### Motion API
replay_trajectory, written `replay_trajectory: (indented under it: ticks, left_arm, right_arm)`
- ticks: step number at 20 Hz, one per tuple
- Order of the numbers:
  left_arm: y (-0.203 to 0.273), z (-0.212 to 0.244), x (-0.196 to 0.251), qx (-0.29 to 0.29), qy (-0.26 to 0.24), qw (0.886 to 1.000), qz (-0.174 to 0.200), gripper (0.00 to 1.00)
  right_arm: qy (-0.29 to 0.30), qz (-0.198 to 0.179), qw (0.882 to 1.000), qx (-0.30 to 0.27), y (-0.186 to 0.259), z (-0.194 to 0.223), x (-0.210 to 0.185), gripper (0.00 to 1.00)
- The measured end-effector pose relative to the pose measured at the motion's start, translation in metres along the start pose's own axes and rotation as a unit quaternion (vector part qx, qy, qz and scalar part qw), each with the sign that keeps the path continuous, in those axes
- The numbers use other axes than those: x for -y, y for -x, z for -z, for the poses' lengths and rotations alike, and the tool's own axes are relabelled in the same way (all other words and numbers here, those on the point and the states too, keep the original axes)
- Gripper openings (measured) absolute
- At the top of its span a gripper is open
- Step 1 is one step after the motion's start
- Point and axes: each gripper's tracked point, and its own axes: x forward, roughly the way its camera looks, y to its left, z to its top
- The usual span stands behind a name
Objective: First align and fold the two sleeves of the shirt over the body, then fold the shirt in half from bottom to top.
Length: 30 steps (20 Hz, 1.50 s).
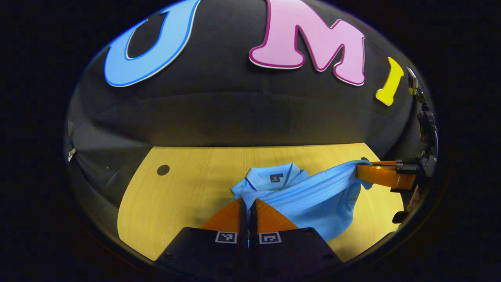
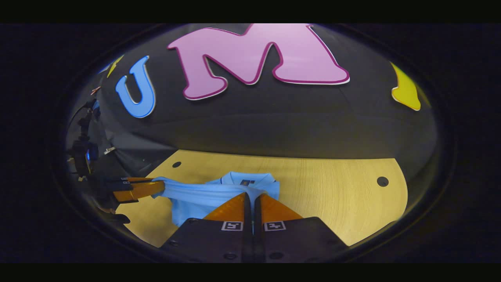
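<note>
A light blue polo shirt (image 1: pixel 313 203) lies on the wooden table (image 1: pixel 184 196), its collar (image 1: pixel 274 176) toward the booth wall. In the left gripper view my left gripper (image 1: pixel 247 201) is shut on one corner of a raised edge of the shirt, just in front of the collar. My right gripper (image 1: pixel 359 171) is farther off at the right, shut on the other corner. The edge hangs stretched between them above the body. In the right gripper view the shirt (image 2: pixel 188 203) runs from my right gripper (image 2: pixel 251 195) to the left gripper (image 2: pixel 159 186). The sleeves are hidden.
The table (image 2: pixel 336 196) has small round holes (image 1: pixel 163 170) (image 2: pixel 382 181) near its far corners. The black booth wall rises right behind the table's far edge. Bare tabletop lies left of the shirt in the left gripper view and right of it in the right gripper view.
</note>
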Motion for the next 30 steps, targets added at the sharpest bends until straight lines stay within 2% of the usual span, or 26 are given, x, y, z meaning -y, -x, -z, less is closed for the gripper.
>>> replay_trajectory:
  ticks: [1, 2, 5, 7, 10, 15, 16, 17, 18, 19, 22, 23, 25, 26, 30]
  left_arm:
    - [-0.015, -0.003, -0.003, -0.001, 0.002, 1.000, 0.000, 0.06]
    - [-0.030, -0.006, -0.005, -0.002, 0.002, 1.000, -0.001, 0.06]
    - [-0.072, -0.013, -0.010, 0.001, -0.001, 1.000, 0.000, 0.06]
    - [-0.097, -0.013, -0.012, -0.002, 0.003, 1.000, 0.002, 0.06]
    - [-0.133, -0.012, -0.018, -0.002, 0.004, 1.000, 0.002, 0.06]
    - [-0.167, -0.009, -0.022, 0.011, -0.003, 1.000, -0.010, 0.06]
    - [-0.171, -0.009, -0.021, 0.015, 0.000, 1.000, -0.017, 0.09]
    - [-0.172, -0.010, -0.022, 0.020, 0.003, 0.999, -0.028, 0.12]
    - [-0.168, -0.009, -0.025, 0.023, 0.002, 0.999, -0.045, 0.20]
    - [-0.165, -0.009, -0.026, 0.023, 0.001, 0.998, -0.055, 0.38]
    - [-0.138, -0.023, -0.030, 0.059, 0.025, 0.996, -0.069, 0.90]
    - [-0.122, -0.028, -0.033, 0.078, 0.039, 0.994, -0.071, 0.91]
    - [-0.081, -0.038, -0.037, 0.115, 0.059, 0.989, -0.072, 0.99]
    - [-0.057, -0.042, -0.038, 0.131, 0.064, 0.986, -0.076, 0.98]
    - [0.042, -0.043, -0.038, 0.180, 0.063, 0.978, -0.088, 0.98]
  right_arm:
    - [-0.005, 0.001, 1.000, 0.001, -0.014, -0.003, 0.004, 0.00]
    - [-0.006, 0.003, 1.000, 0.002, -0.027, -0.004, 0.008, 0.00]
    - [-0.002, 0.012, 1.000, 0.008, -0.065, -0.006, 0.022, 0.10]
    - [0.001, 0.019, 1.000, 0.007, -0.087, -0.005, 0.029, 0.00]
    - [-0.014, 0.029, 0.999, 0.010, -0.117, -0.001, 0.040, 0.00]
    - [-0.027, 0.042, 0.999, 0.006, -0.150, 0.020, 0.055, 0.00]
    - [-0.024, 0.045, 0.999, 0.005, -0.154, 0.023, 0.057, 0.05]
    - [-0.021, 0.046, 0.999, 0.005, -0.156, 0.025, 0.059, 0.05]
    - [-0.016, 0.048, 0.999, 0.003, -0.156, 0.026, 0.062, 0.12]
    - [-0.010, 0.055, 0.998, 0.001, -0.154, 0.025, 0.066, 0.10]
    - [-0.004, 0.050, 0.998, 0.025, -0.133, 0.015, 0.066, 0.43]
    - [-0.001, 0.050, 0.998, 0.040, -0.118, 0.007, 0.064, 0.61]
    - [0.014, 0.061, 0.996, 0.064, -0.085, -0.003, 0.064, 0.82]
    - [0.022, 0.071, 0.995, 0.073, -0.070, -0.007, 0.063, 0.98]
    - [0.030, 0.109, 0.988, 0.106, 0.015, -0.020, 0.054, 0.98]
